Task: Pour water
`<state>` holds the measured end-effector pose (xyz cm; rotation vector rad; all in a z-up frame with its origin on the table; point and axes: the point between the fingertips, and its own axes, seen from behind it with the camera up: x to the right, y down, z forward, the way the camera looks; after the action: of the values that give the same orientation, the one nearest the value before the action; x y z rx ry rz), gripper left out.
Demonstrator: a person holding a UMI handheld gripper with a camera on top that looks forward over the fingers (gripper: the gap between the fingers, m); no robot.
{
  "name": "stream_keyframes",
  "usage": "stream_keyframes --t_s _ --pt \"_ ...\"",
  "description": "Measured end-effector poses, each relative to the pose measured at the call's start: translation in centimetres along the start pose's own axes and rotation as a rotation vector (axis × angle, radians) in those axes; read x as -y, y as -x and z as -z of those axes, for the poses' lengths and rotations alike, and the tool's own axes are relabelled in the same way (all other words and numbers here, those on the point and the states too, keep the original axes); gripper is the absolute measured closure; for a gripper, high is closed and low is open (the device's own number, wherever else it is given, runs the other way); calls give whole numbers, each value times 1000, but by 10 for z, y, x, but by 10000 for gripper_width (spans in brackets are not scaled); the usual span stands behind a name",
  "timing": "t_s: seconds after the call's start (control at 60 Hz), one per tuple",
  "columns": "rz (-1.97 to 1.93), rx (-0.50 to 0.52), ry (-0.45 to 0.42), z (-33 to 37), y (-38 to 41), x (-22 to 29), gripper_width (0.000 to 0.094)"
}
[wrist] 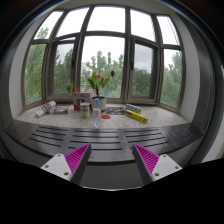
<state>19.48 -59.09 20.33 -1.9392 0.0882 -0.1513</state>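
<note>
While the gripper [110,158] hangs over the near edge of a grey table [60,135], its two fingers stand wide apart with nothing between them, the pink pads [76,156] facing each other across an open gap. The things that could serve for pouring lie well beyond the fingers, on the windowsill [170,115] under a bay window [105,45]. There a small cluster stands around a potted plant [97,80]: a brown cup-like vessel [76,101] to one side and a small pale container [86,106] just beside it, though they are too small to tell which holds water. A pale bottle-like thing [43,108] lies on its side further along the sill, and a yellow object [137,116] lies toward the other side. A small red thing [96,122] sits on the table nearer the fingers.
</note>
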Motion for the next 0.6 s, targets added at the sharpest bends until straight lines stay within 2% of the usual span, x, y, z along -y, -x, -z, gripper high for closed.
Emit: stream_keyframes --t_s 0.3,0.6 --pt "-20 12 11 -14 -12 -13 82" --pt "1 50 59 -82 31 -33 82"
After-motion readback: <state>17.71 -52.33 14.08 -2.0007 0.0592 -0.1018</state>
